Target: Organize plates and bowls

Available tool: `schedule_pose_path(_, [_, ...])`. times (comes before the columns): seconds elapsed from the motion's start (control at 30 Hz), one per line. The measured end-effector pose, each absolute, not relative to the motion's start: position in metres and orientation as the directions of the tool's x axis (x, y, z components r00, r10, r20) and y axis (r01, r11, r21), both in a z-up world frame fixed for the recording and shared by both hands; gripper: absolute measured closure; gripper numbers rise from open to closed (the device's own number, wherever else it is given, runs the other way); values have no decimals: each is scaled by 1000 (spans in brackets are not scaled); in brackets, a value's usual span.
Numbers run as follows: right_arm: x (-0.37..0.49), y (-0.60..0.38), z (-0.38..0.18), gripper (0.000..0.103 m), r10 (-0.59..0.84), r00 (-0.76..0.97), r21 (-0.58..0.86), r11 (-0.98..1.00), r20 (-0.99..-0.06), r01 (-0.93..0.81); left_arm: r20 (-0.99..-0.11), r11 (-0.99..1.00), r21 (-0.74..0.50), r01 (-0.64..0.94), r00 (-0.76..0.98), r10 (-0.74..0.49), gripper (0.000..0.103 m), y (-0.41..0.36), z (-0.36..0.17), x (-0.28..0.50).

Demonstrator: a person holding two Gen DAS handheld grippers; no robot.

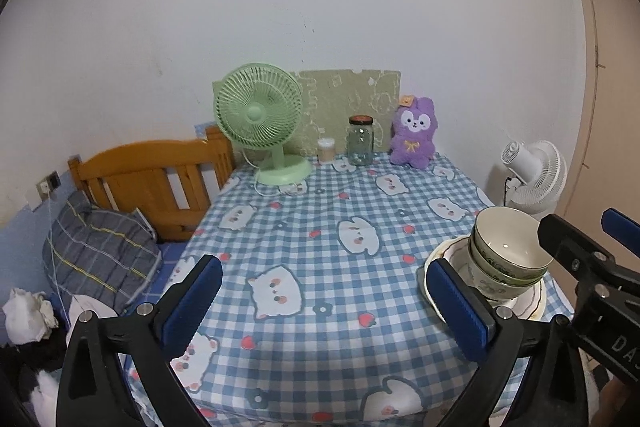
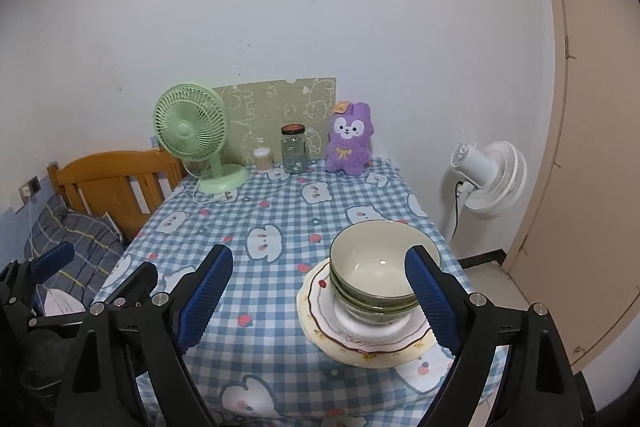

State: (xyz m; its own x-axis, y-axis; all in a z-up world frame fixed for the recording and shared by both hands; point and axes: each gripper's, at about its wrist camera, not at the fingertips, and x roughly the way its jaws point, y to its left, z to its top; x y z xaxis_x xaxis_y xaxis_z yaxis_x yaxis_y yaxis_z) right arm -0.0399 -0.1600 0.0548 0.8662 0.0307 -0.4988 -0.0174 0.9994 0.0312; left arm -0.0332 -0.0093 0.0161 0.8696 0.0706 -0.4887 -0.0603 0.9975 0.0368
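Nearest, the left tongs [image 1: 324, 301] and the right tongs [image 2: 320, 301] both stand wide apart with nothing between their blue pads, held low over the near edge of the worktop [image 2: 276, 211]. Just beyond the right tongs, near the worktop's right edge, the green bowls [image 2: 382, 267] sit nested one inside another on the stacked plates [image 2: 360, 339], so the sorting looks finished: like with like, big under small, and the stack stands steady. Further back, along the wall, a green desk fan [image 2: 190, 131], a glass jar [image 2: 294, 149] and a purple plush bunny [image 2: 350, 139] stand well clear of the crockery.
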Motion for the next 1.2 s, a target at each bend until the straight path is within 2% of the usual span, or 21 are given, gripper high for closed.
schedule_pose_path(0.6, [-51, -158, 65, 11, 27, 891, 37, 999, -453, -12, -458, 997, -11, -72, 887, 59, 0, -2, 24, -43])
schedule_pose_path(1.2, [-47, -162, 64, 7, 13, 895, 46, 999, -446, 9, -469, 998, -26, -62, 882, 43, 0, -5, 23, -41])
